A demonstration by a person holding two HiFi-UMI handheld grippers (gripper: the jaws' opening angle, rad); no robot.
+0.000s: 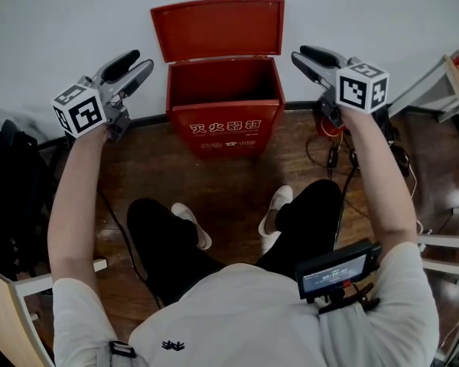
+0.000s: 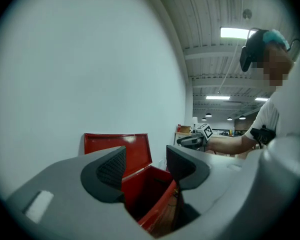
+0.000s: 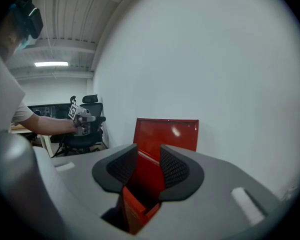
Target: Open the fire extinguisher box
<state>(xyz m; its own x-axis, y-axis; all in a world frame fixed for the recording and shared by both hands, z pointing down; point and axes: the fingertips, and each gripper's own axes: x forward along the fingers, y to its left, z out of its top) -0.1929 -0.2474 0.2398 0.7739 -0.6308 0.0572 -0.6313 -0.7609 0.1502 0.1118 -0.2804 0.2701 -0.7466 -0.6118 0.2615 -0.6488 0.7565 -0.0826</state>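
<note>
The fire extinguisher box [image 1: 223,105] was found open, lid [image 1: 218,27] rested against the wall [image 1: 61,21], so the left gripper [image 1: 138,65] and right gripper [image 1: 302,56] were held clear, fingers [image 2: 110,169] apart and empty.

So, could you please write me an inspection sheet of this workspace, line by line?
surface: wooden floor, brown and glossy.
job's things: red fire extinguisher box against the wall; its lid is open and leans back; the inside is dark, no contents seen.
clutter: wooden board at lower left.
grippers: left hand-held gripper and right hand-held gripper both open, empty, raised either side of the box.
cables: loose cables on the floor at right.
surroundings: white wall; black chair at left.
</note>
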